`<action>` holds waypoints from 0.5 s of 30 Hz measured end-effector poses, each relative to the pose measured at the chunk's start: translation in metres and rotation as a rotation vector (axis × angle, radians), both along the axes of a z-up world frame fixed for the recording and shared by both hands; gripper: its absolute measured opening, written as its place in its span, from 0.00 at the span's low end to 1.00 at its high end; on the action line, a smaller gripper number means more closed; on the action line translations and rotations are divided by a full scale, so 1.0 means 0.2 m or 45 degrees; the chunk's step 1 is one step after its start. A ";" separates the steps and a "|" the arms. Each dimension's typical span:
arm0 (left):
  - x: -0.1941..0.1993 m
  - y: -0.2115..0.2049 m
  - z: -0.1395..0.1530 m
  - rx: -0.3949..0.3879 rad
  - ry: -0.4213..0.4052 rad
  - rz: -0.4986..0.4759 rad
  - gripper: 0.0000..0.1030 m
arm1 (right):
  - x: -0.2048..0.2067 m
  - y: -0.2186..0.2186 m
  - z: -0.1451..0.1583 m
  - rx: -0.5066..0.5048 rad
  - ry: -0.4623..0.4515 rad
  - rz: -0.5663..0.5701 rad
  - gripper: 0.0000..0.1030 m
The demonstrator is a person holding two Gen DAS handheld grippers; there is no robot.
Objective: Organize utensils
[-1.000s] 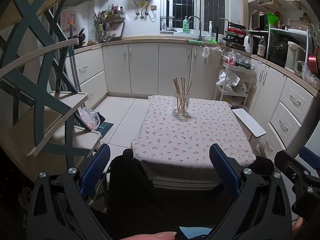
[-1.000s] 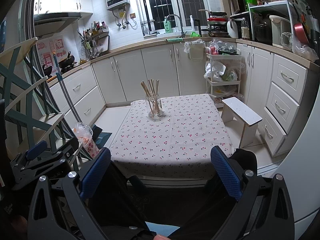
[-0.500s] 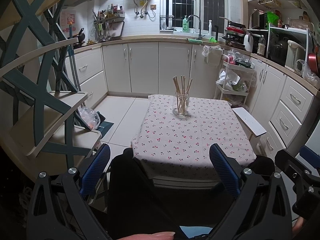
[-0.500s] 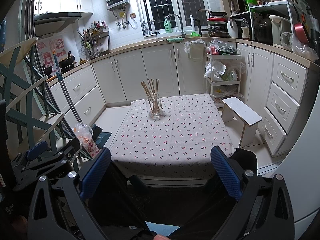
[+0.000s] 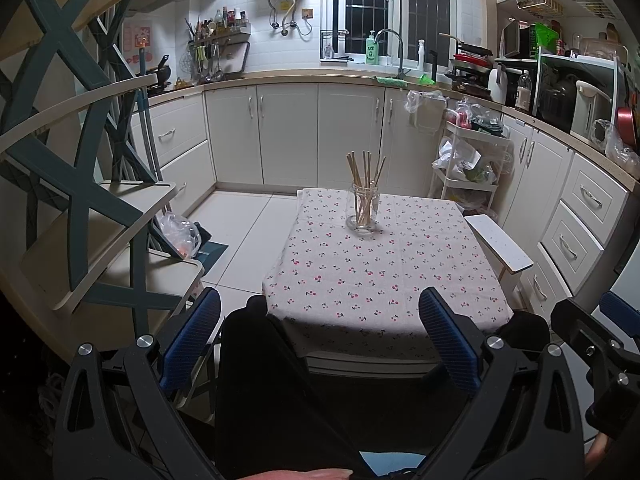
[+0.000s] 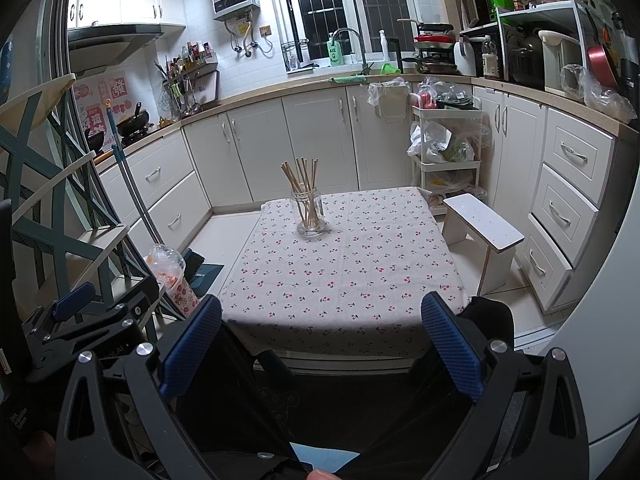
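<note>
Holding both tongs low in front of the table (image 5: 400, 280), well short of its near edge. My left gripper (image 5: 320, 344) has its blue-padded fingers (image 5: 192, 340) spread wide with nothing between them; my right gripper (image 6: 320, 344) is likewise spread wide and empty. Each tool shows at the edge of the other's view: the right one at the lower right of the left camera, the left one at the lower left of the right camera.

Task item: a bundle of wooden chopsticks (image 5: 366, 178) stands upright, fanned out, in a clear glass jar (image 5: 363, 214). The jar sits on the cherry-print tablecloth (image 6: 344, 272) toward the far edge of the table, roughly centred, well apart from both tongs. The rest of the cloth carries nothing else.

Surroundings: white cabinets (image 5: 288, 132) run behind the table; a small white stool (image 6: 484, 228) stands just beside the table's right side; a teal-framed shelf unit (image 5: 80, 200) stands to the left.
</note>
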State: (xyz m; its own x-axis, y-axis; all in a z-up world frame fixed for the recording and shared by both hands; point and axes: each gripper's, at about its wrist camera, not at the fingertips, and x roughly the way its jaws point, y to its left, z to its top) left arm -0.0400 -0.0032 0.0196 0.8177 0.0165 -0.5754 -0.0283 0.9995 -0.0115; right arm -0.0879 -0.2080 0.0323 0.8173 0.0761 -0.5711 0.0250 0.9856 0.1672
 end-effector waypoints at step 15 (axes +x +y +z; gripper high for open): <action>0.00 0.00 -0.01 -0.001 0.002 -0.001 0.93 | 0.00 0.00 -0.01 -0.001 -0.002 0.001 0.93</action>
